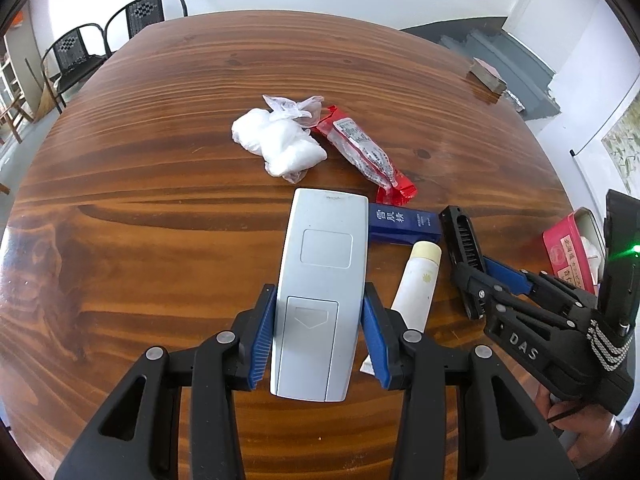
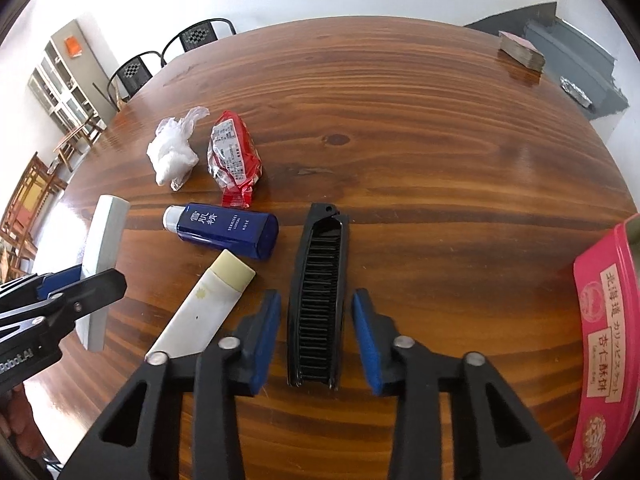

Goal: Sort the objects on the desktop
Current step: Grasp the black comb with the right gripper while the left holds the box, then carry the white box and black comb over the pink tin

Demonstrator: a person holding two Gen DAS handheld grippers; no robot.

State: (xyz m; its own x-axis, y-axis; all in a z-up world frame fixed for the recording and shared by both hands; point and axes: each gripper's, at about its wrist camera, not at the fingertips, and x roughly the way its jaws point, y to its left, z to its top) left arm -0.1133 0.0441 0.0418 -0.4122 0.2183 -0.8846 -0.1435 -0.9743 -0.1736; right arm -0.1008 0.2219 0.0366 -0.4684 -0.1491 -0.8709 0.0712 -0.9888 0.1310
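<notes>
My left gripper (image 1: 319, 300) is shut on a pale grey remote control (image 1: 326, 248), its blue pads pressing both long sides of the lower half. In the right wrist view the remote (image 2: 106, 240) shows edge-on, tilted in the left gripper (image 2: 80, 280). A black folding comb (image 2: 320, 292) lies lengthwise on the wooden table (image 2: 440, 160). My right gripper (image 2: 316, 300) straddles its near half, and a narrow gap shows between each pad and the comb. The left wrist view shows the right gripper (image 1: 476, 264) at the comb (image 1: 464, 236).
A blue bottle (image 2: 228, 232), a cream tube (image 2: 208, 304), a red snack packet (image 2: 234, 156) and a white plastic bag (image 2: 172, 152) lie left of the comb. A pink tin (image 2: 608, 340) stands at the right edge. A card stack (image 2: 522, 52) sits far back; chairs (image 1: 80, 52) stand behind.
</notes>
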